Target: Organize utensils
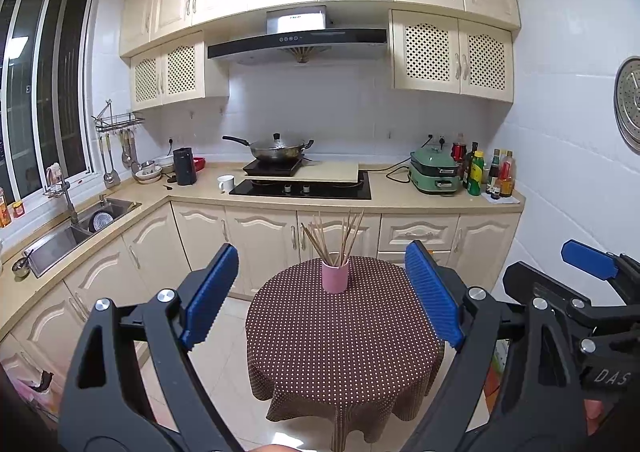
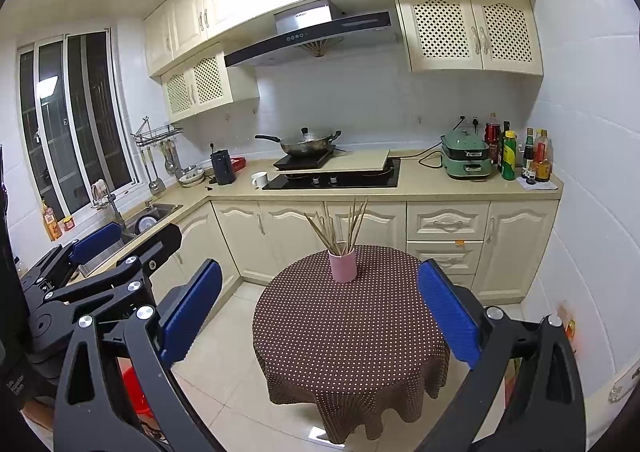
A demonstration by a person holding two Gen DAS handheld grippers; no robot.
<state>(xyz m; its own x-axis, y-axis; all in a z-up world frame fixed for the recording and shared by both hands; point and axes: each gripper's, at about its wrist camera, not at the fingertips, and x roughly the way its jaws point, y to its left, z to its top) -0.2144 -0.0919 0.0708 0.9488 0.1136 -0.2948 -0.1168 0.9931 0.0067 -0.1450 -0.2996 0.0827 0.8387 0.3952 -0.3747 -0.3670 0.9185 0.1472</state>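
Standing upright near the far edge of a round table (image 1: 344, 352) with a brown polka-dot cloth, a pink cup (image 1: 335, 275) holds a loose bundle of wooden chopsticks (image 1: 336, 234) that fan outward from its mouth. Nothing else sits on the cloth around it. The left gripper (image 1: 324, 300) and right gripper (image 2: 320, 312) hang short of the table, side by side, blue pads spread wide and gripping nothing. Behind are cream cabinets, a wok (image 1: 276, 149) on the hob and bottles (image 1: 486, 173) at the counter's right end.
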